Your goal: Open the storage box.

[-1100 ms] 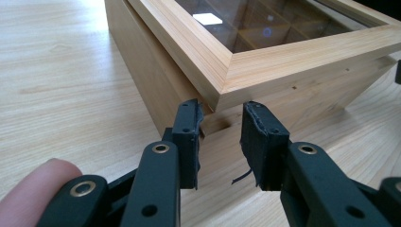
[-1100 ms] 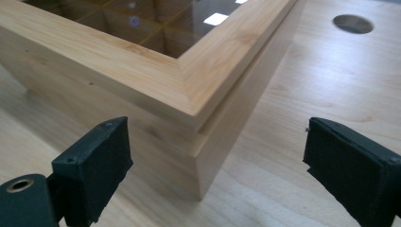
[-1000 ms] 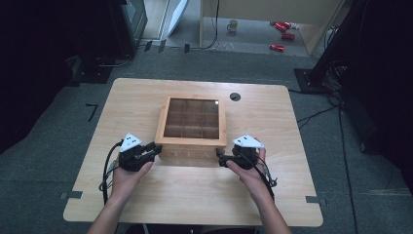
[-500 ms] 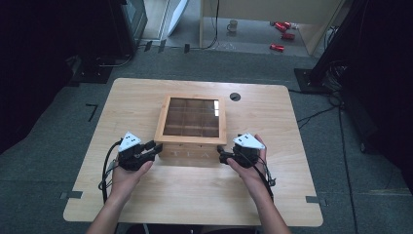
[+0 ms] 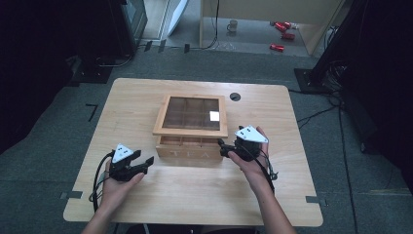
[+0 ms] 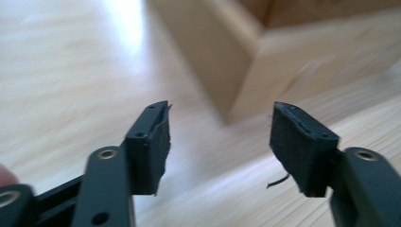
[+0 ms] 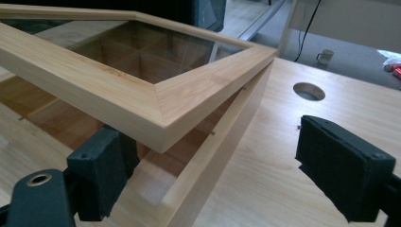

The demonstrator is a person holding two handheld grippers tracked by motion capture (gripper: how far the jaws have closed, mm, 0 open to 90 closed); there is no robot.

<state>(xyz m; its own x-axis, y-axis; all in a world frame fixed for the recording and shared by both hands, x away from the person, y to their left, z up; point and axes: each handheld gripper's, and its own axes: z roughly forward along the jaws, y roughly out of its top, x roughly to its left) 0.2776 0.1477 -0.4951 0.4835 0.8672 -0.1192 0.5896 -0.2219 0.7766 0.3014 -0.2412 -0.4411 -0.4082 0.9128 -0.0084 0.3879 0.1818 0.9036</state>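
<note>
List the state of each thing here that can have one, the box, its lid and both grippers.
Tea box: partly open, upright on the table.
Glass-paned lid: raised at its front edge, tilted.
Left gripper: open, holding nothing.
Right gripper: open, one jaw under the lid's corner.

A lab-like workroom: a wooden table (image 5: pixel 146 97) on grey carpet (image 5: pixel 58 146), floor cables (image 5: pixel 311 117) at 3 o'clock, dark equipment stands (image 5: pixel 331 53).
</note>
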